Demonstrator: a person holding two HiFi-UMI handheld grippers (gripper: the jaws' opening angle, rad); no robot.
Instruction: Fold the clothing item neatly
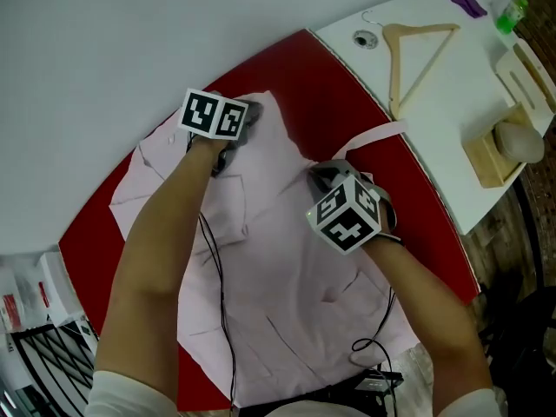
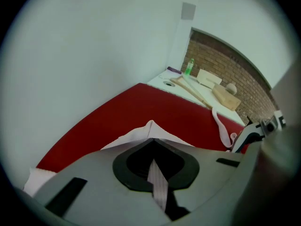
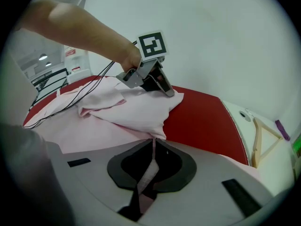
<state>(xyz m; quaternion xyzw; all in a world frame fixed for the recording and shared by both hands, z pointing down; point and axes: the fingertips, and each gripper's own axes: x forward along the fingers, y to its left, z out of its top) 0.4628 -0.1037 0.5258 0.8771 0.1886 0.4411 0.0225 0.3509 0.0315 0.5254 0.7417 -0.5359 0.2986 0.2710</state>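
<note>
Pink shirt lies spread on red table. Left tongs are clamped on its edge at eleven o'clock, right tongs on its edge at two o'clock. Judged mid-fold. Next move: lay the pinched cloth flat with edges aligned.

Left gripper: grey plastic body carrying a white left cube with black square markers on each face, at 11 o'clock in the head view. Right gripper: same grey build, with a matching right cube just off centre toward 3 o'clock. A thin black left cable runs along the left forearm. The right cable, also black, loops by the right forearm at 5 o'clock. White left sleeve at 7 o'clock, white right sleeve at 5 o'clock. Both gripper views: pale grey shells, a black ring round the jaw roots, and a dark rectangular slot at 8 o'clock.
</note>
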